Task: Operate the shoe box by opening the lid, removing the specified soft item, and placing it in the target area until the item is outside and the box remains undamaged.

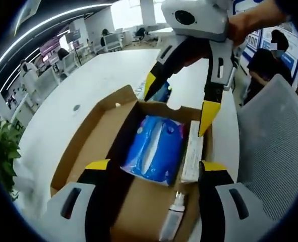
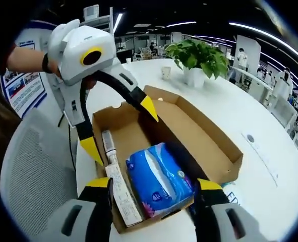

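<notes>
The brown cardboard shoe box (image 1: 106,135) (image 2: 212,141) stands open on the white table, its lid folded out flat to one side. Inside lie a soft blue tissue pack (image 1: 156,146) (image 2: 159,181), a slim white carton (image 1: 192,151) (image 2: 121,194) and a small white bottle (image 1: 174,217) (image 2: 108,141). My left gripper (image 1: 156,166) (image 2: 119,128) hovers open above one end of the box. From the opposite end my right gripper (image 1: 179,100) (image 2: 154,184) faces it, open too, above the tissue pack. Neither holds anything.
A grey mesh chair (image 1: 275,151) (image 2: 33,171) stands close beside the box's long side. A potted plant (image 2: 196,58) and a white cup (image 2: 165,72) sit further along the table (image 1: 88,85). A blue item (image 1: 164,93) lies just past the box.
</notes>
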`<state>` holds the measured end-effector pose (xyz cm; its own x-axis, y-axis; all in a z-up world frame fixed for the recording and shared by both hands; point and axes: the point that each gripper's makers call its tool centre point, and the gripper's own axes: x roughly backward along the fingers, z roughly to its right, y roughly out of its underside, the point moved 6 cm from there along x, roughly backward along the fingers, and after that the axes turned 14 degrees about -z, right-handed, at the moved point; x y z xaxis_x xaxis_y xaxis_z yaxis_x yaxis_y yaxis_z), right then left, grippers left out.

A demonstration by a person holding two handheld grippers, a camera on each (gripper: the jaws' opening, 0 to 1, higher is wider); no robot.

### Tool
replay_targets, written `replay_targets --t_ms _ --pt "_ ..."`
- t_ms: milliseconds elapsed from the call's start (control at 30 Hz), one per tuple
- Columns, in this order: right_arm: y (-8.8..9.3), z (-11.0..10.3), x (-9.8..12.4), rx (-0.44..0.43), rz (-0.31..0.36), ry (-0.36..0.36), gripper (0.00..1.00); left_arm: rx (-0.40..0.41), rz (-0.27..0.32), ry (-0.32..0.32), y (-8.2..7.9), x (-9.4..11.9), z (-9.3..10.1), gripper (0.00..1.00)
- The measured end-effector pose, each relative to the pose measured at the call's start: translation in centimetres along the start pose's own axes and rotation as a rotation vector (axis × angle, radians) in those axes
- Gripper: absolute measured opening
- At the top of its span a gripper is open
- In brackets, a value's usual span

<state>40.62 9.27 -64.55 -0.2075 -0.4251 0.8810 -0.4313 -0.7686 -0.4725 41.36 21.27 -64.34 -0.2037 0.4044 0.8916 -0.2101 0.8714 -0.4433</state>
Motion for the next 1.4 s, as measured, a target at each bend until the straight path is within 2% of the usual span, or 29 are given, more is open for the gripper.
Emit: replay_targets --t_ms 367,733,867,900,1100,1200,1267,1400 --pt "-0.3 1.4 -2.1 0.018 -0.053 -0.02 0.62 -0.041 -0.049 0.005 -0.6 -2.3 -1.0 0.68" --pt "-0.4 1.9 -4.0 0.103 -0.115 -0.042 0.62 -0.022 -0.072 0.032 -0.5 -4.7 -1.4 0.66" --pt "0.1 1.7 -4.9 0.178 -0.173 -0.037 0.62 -0.041 -0.086 0.046 -0.5 -5.7 -1.2 0.66" --pt "0.4 1.8 -5.2 0.205 -0.2 -0.029 0.62 -0.048 -0.091 0.048 -0.4 -6.0 -1.1 0.65" --pt "0.7 1.4 -6.4 0.268 -0.231 -0.037 0.62 -0.097 -0.121 0.053 0.1 -7.4 -0.9 0.64" --pt "0.7 1.4 -6.7 0.266 -0.237 -0.036 0.6 -0.124 -0.163 0.041 0.7 -7.9 -0.9 0.62" --pt "0.7 1.4 -6.7 0.273 -0.239 -0.025 0.59 -0.161 -0.186 0.004 1.2 -7.9 -1.2 0.6" --pt "0.6 1.3 -6.5 0.268 -0.225 -0.03 0.58 -0.152 -0.18 0.013 1.5 -7.8 -1.0 0.58"
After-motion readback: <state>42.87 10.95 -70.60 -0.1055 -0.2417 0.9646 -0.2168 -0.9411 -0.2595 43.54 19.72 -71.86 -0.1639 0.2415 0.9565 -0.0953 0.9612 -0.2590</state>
